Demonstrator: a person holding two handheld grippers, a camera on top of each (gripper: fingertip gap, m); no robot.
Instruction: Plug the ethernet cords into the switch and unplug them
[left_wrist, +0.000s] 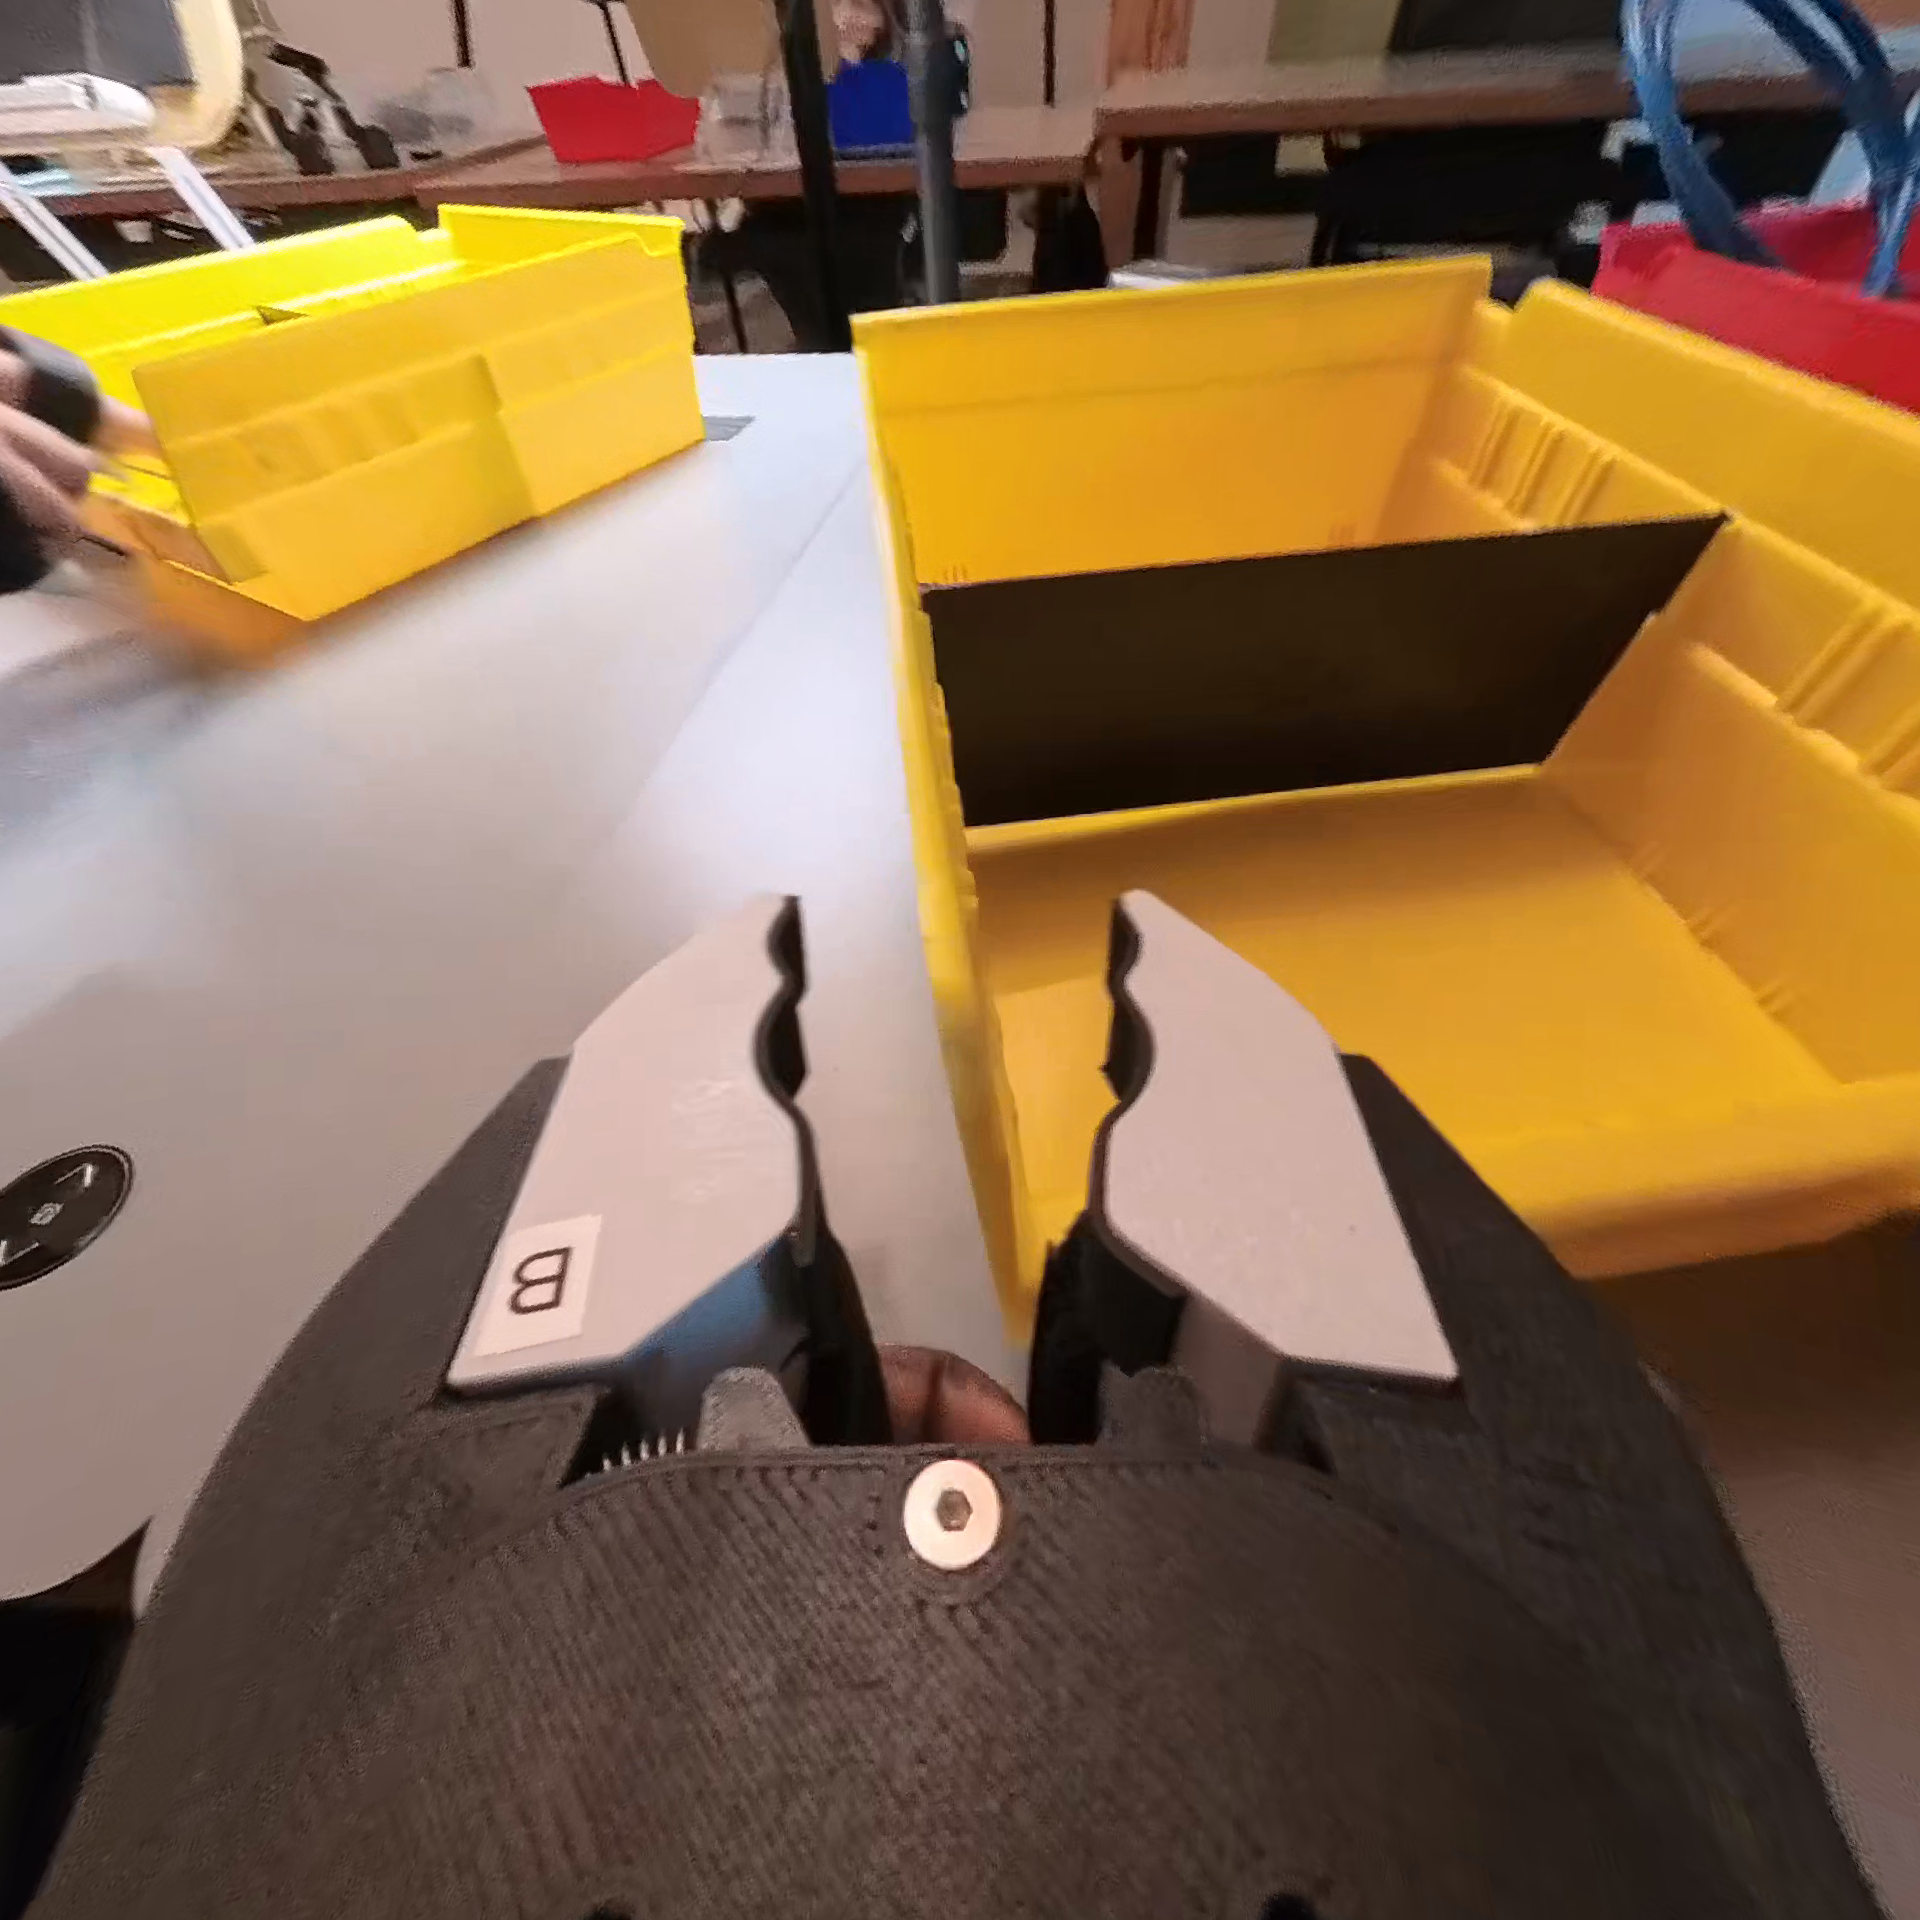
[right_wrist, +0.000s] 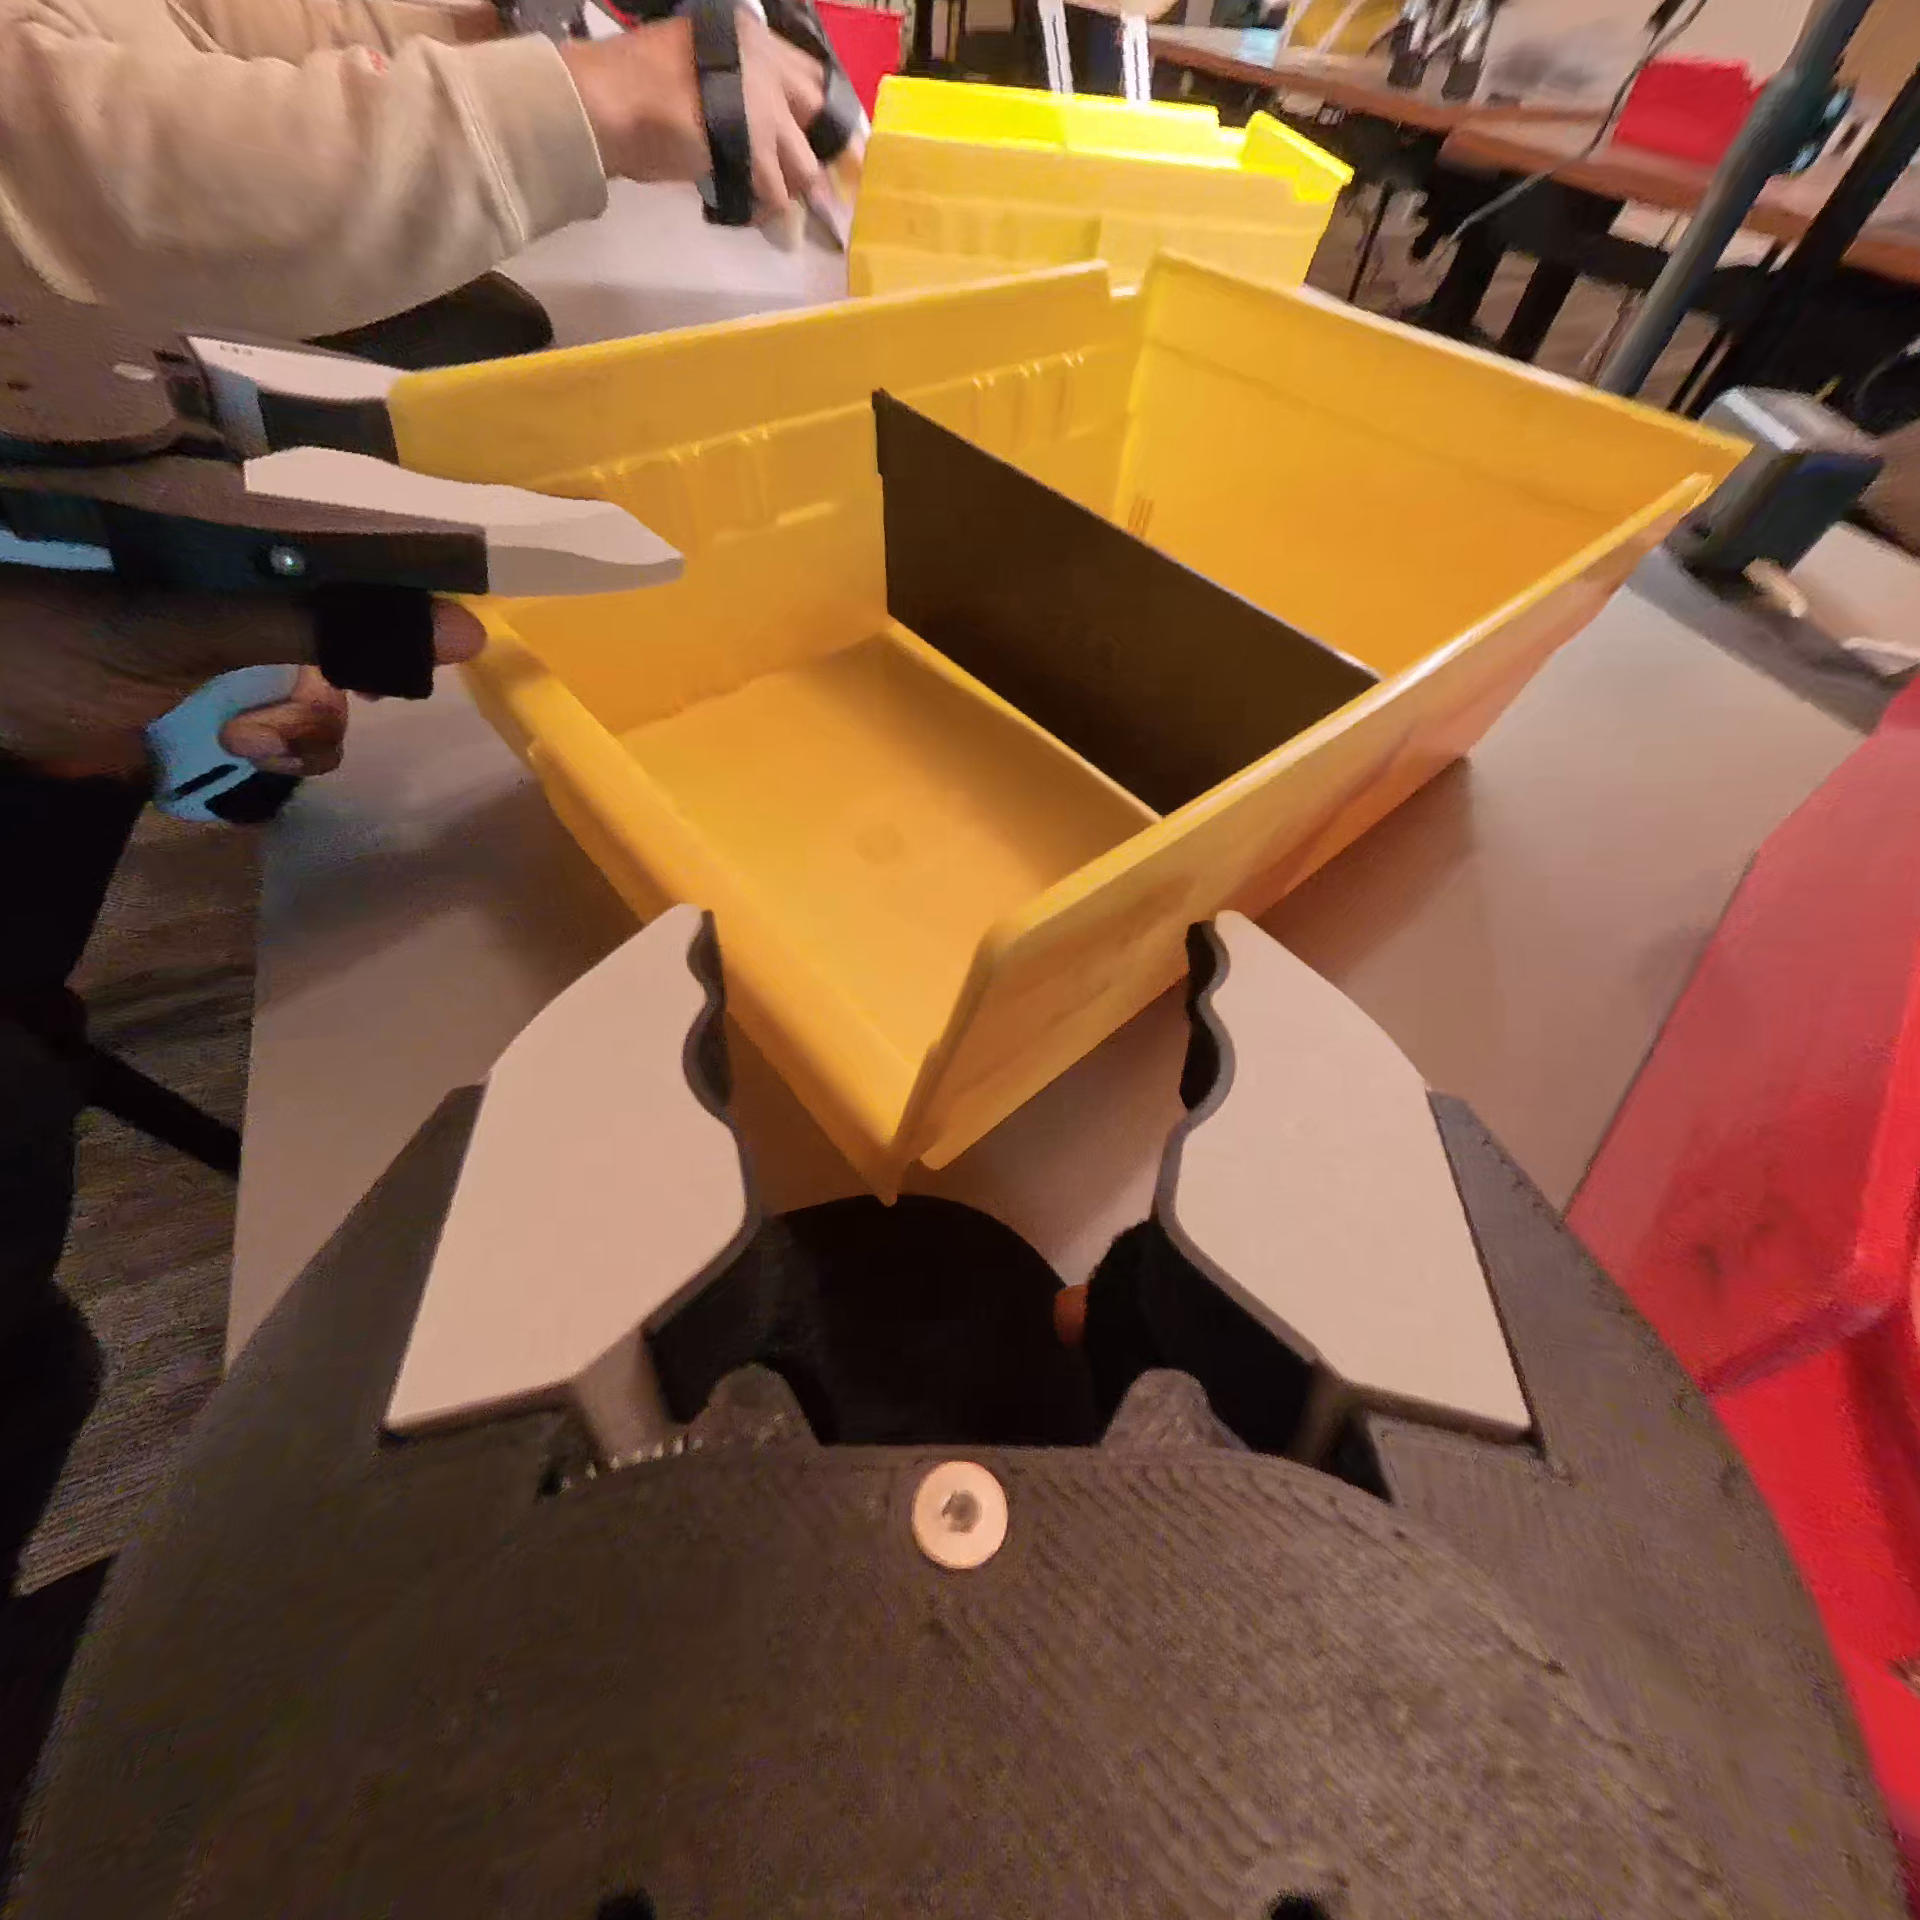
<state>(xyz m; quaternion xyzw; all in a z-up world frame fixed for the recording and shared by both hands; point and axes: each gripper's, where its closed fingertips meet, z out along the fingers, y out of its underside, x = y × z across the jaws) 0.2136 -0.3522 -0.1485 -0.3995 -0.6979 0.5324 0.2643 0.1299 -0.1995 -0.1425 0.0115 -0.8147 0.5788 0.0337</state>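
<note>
Both sets of tongs hang released and empty over a pale worktop (left_wrist: 436, 852), their grey fingers spread. The left tongs (left_wrist: 956, 997) straddle the near left wall of a yellow bin (left_wrist: 1174, 416), one finger outside it and one over its floor. The right tongs (right_wrist: 951, 997) frame the bin's near corner from the other side. The bin's long axis runs away from the left wrist camera; a black divider (left_wrist: 1278, 675) crosses it upright, splitting it into a near and a far compartment, and both look bare. No switch or ethernet cords can be made out on the worktop, though blue cables (left_wrist: 1766, 125) hang at the upper right of the left wrist view, above a red bin (left_wrist: 1787, 301). A second yellow bin (left_wrist: 416, 405) sits farther back to the left, where another person's hand (right_wrist: 717, 104) reaches toward it. The left tongs also show in the right wrist view, held level at the bin's left wall.
</note>
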